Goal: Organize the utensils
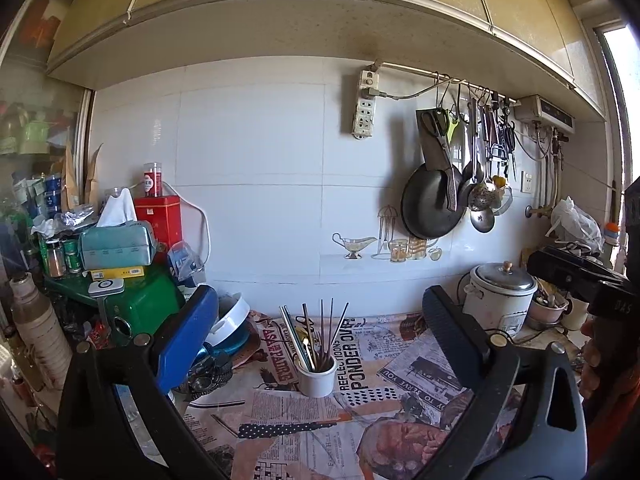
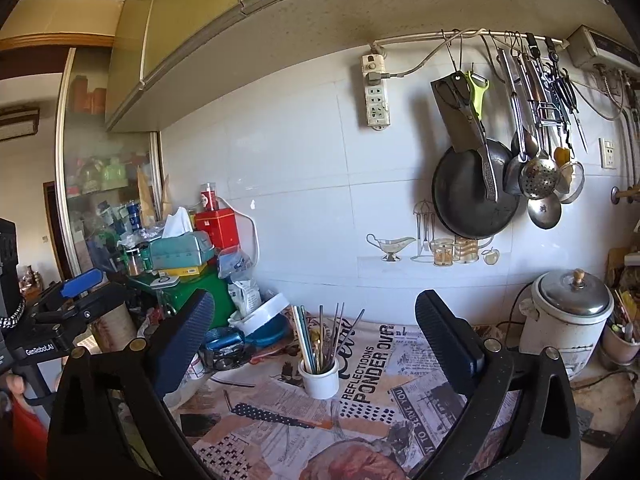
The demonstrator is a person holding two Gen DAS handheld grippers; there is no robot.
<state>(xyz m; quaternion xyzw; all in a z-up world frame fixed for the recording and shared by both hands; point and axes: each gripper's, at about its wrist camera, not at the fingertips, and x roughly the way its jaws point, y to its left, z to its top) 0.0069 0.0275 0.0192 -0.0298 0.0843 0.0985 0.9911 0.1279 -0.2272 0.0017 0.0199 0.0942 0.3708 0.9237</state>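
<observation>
Standing upright in a white cup [image 1: 318, 378] on the newspaper-covered bench [image 1: 400, 360], the utensils [image 1: 316, 332] lean loosely. Both the left gripper [image 1: 320, 344] and right gripper [image 2: 316, 344] hover before the cup, jaws released and empty.

One cup [image 1: 317, 378], one rice cooker [image 1: 498, 300]

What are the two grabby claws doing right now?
Left gripper: jaws open, holding nothing.
Right gripper: jaws open, holding nothing.
</observation>
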